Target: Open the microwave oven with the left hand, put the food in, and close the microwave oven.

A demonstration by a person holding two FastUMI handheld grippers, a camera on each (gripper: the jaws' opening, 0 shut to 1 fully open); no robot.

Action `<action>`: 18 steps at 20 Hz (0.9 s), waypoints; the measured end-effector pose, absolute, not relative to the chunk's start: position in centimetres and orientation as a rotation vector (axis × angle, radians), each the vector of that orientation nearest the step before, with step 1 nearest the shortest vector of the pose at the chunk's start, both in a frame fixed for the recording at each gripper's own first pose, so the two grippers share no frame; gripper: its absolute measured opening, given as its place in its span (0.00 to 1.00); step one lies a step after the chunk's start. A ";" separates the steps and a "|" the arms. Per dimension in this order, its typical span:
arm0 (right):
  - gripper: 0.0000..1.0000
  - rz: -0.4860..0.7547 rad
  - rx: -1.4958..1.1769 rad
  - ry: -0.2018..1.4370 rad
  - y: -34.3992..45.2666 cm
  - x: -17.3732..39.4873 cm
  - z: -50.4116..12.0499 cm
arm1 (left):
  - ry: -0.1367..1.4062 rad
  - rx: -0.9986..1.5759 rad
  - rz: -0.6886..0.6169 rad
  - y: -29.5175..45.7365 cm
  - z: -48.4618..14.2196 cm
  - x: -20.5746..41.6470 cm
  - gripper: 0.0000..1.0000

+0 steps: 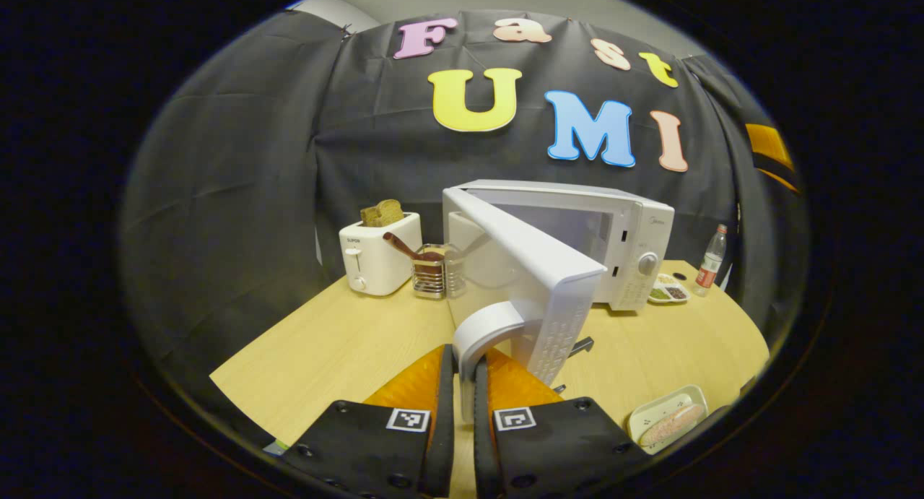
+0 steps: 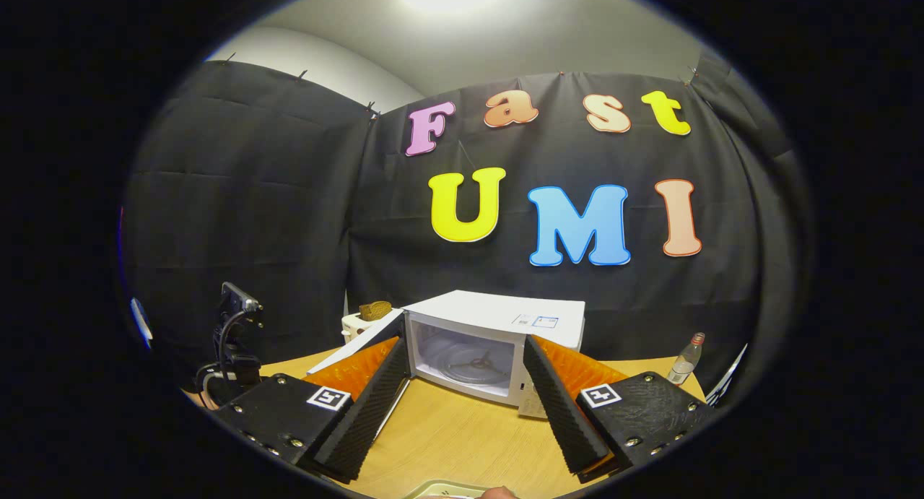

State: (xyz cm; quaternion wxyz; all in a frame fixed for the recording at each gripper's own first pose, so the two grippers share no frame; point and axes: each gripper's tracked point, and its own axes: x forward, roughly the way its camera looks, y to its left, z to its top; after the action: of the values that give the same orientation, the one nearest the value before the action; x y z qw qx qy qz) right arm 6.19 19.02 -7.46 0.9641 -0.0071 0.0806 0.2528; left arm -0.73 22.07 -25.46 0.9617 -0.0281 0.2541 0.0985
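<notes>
The white microwave (image 1: pixel 628 246) stands at the back of the wooden table (image 1: pixel 346 340). Its door (image 1: pixel 534 268) is swung wide open toward me. My left gripper (image 1: pixel 465 362) is shut on the door's curved white handle (image 1: pixel 491 326). A pale tray with a long piece of food (image 1: pixel 668 418) lies on the table at the lower right. In the right gripper view, my right gripper (image 2: pixel 465 347) is open and holds nothing. It hovers above the table facing the open microwave (image 2: pixel 505 311), whose cavity holds no food. The rim of the food tray (image 2: pixel 440 490) peeks in at the bottom edge.
A white toaster (image 1: pixel 379 257) with bread in it and a wire holder with jars (image 1: pixel 433 271) stand left of the microwave. A small dish (image 1: pixel 668 292) and a bottle (image 1: pixel 711 261) are to its right. A black device with cables (image 2: pixel 234 333) sits at the table's left.
</notes>
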 end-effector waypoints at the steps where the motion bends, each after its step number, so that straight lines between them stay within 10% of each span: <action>1: 1.00 0.511 -0.019 0.166 19.3 6.4 -7.6 | 0.515 -0.062 0.193 22.5 -25.5 -0.9 0.18; 11: 1.00 0.552 -0.065 0.196 21.9 8.6 -9.3 | 0.541 -0.123 0.182 26.6 -25.7 -2.8 0.20; 14: 1.00 0.567 -0.097 0.217 21.2 8.7 -9.9 | 0.536 -0.074 0.231 27.3 -25.4 -4.6 0.61; 18: 1.00 0.617 -0.193 0.241 20.2 8.4 -11.6 | 0.559 -0.094 0.303 26.9 -25.7 -8.0 0.64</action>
State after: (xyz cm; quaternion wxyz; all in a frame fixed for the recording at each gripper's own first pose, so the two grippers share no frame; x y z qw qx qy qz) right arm 8.43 20.19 -11.64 0.9411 -0.0948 0.1183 0.3023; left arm -7.99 26.94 -25.69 0.9487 -0.0461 0.2749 0.1491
